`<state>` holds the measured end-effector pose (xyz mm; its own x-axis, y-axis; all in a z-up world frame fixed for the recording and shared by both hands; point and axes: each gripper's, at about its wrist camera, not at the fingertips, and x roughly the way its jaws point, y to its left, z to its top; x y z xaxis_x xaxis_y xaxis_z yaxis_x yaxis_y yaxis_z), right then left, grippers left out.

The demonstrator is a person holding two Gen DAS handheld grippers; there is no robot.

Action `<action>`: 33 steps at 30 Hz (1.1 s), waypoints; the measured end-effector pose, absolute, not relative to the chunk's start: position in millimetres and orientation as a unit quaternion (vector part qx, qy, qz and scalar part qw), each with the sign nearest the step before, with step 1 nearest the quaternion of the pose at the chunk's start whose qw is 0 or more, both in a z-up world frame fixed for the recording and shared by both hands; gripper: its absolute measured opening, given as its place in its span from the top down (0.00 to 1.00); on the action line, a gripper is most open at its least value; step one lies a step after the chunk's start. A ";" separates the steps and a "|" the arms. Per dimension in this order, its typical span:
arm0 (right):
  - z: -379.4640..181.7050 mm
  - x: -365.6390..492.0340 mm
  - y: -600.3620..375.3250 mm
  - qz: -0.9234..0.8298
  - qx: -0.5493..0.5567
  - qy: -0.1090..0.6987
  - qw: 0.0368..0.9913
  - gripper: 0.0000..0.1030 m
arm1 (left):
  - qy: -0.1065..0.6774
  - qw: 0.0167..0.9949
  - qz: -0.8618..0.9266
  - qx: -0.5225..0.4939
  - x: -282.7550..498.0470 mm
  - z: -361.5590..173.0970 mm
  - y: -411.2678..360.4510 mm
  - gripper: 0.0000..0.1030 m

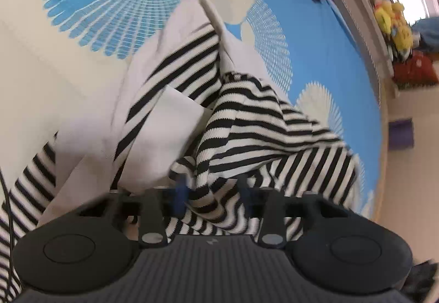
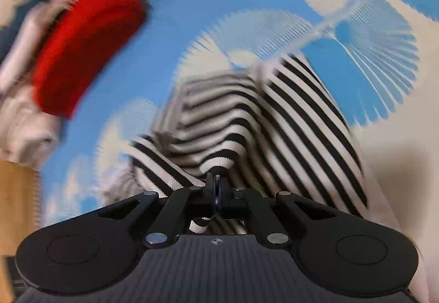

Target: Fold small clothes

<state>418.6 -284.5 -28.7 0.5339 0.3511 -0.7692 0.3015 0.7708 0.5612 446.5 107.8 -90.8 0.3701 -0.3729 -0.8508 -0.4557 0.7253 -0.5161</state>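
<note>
Tongs [image 2: 218, 187] pinch striped garment [image 2: 247, 122] (no readable writing).

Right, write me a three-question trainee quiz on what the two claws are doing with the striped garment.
1. True or false: the right claw is shut on a fold of the striped garment.
2. How does the left claw stand? A) shut with nothing in it B) open, striped cloth between its fingers C) gripping the red cloth
3. Fill in: the garment lies on a blue and ____ patterned sheet.

Key: 1 true. 2 B. 3 white; the red cloth lies apart, untouched by either claw.
</note>
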 end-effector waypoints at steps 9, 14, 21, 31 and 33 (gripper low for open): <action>14.8 400.8 -289.9 0.200 0.284 0.504 0.791 0.99 | 0.403 0.846 -0.019 -0.350 424.6 -22.2 125.0 0.95; -27.4 395.4 -294.0 0.076 0.176 0.577 0.794 0.92 | 0.607 0.719 0.105 -0.321 416.8 -96.3 140.2 0.80; -24.3 416.8 -321.5 0.018 0.291 0.503 0.814 0.53 | 0.551 0.756 0.087 -0.342 414.5 -64.6 136.6 0.48; -52.5 436.2 -308.4 -0.001 0.361 0.490 0.794 1.00 | 0.563 0.757 0.039 -0.330 425.4 -72.4 101.9 0.97; -44.8 435.1 -310.9 0.006 0.378 0.461 0.803 0.99 | 0.514 0.786 0.029 -0.342 425.1 -58.4 107.0 0.97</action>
<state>435.1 -310.9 -44.8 0.5746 0.3586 -0.7357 0.3379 0.7147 0.6123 425.1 107.0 -58.4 0.4703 -0.3066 -0.8275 -0.3967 0.7642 -0.5086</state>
